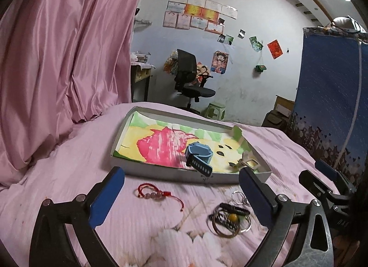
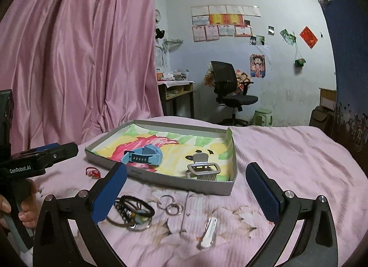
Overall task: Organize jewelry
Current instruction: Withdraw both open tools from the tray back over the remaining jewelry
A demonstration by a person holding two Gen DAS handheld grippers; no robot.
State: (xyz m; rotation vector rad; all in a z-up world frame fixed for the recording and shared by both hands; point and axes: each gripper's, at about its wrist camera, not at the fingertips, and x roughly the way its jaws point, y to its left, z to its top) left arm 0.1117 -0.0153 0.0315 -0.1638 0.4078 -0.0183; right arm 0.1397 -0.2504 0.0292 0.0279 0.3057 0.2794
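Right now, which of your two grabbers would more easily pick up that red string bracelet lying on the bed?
The left gripper. It is open, and the red bracelet lies between its fingers, just ahead. From the right gripper the bracelet sits far off to the left.

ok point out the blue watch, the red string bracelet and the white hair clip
blue plastic watch (image 2: 147,155), right wrist view, on its strap
red string bracelet with beads (image 1: 151,192), left wrist view, on its beaded loop
white plastic hair clip (image 2: 208,232), right wrist view, mid-body
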